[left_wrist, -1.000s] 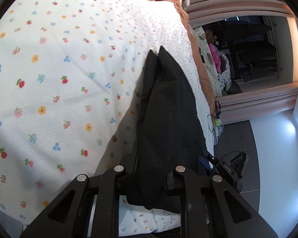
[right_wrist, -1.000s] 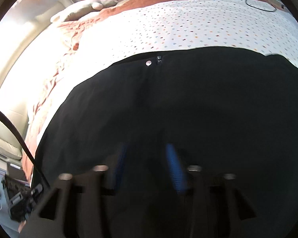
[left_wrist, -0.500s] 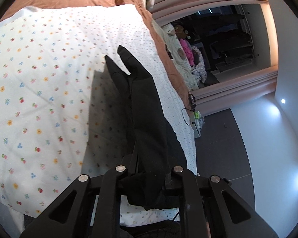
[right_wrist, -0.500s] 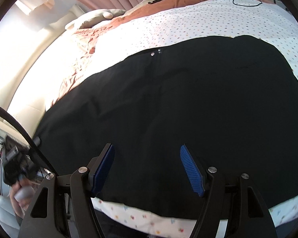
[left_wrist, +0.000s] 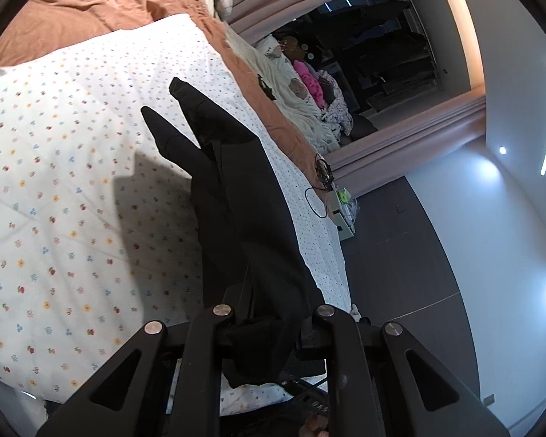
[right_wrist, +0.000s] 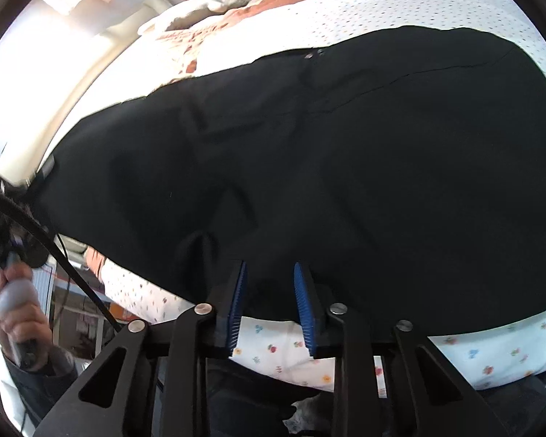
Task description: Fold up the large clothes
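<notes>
Large black fabric garment spread across white flower-print bedsheet, near edge reaching bed's front border. Left gripper pinching bunched edge of garment, cloth lifted off sheet in long dark ridge running away from camera. Right gripper, blue ribbed pads closing over garment's near hem; gap between pads visible, cloth at their tips, contact not clear. Rust-brown quilt beyond sheet. Person's hand on left gripper's handle, seen in right wrist view.
</notes>
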### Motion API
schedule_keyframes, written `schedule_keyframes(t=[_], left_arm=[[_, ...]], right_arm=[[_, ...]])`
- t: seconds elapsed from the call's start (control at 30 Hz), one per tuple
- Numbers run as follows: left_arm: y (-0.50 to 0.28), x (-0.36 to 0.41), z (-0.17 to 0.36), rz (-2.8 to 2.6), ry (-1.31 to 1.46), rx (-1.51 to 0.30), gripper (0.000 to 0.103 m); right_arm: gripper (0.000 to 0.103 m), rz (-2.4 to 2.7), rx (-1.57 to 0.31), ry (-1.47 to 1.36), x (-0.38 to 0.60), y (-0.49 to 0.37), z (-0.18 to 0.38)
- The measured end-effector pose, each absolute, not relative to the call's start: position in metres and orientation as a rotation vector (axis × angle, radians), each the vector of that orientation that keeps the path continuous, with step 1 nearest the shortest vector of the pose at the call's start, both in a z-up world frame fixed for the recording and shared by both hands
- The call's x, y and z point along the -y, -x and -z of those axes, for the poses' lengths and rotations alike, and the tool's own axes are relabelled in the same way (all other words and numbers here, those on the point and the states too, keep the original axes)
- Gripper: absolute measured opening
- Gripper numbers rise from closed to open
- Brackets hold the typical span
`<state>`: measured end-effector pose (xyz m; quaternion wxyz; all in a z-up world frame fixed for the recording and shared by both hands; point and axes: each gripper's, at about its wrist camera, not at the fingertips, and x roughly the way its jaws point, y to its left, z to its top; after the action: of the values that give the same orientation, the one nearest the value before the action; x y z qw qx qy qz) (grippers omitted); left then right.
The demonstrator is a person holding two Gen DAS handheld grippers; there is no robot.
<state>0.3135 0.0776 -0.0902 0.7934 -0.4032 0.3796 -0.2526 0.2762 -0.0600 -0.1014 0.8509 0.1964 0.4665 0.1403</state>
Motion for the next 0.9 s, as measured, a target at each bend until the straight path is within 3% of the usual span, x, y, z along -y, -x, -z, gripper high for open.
schedule_keyframes(t=[0.33,0.63,0.9], left_arm=[[-0.322,-0.030,0.068,0.586,0.771,-0.838,0.015],[-0.331,0.006,0.032,0.628,0.694,-0.816,0.015],[-0.333,0.062,0.024,0.685,0.575,-0.865,0.015]], right_arm=[[0.006,-0.292,-1.024,-0.423,0.063,-0.298,0.142],[0.006,-0.291,-0.920,-0.428,0.099,-0.296,0.114],[0.006,-0.279,-0.998,-0.469,0.102,-0.303,0.158]])
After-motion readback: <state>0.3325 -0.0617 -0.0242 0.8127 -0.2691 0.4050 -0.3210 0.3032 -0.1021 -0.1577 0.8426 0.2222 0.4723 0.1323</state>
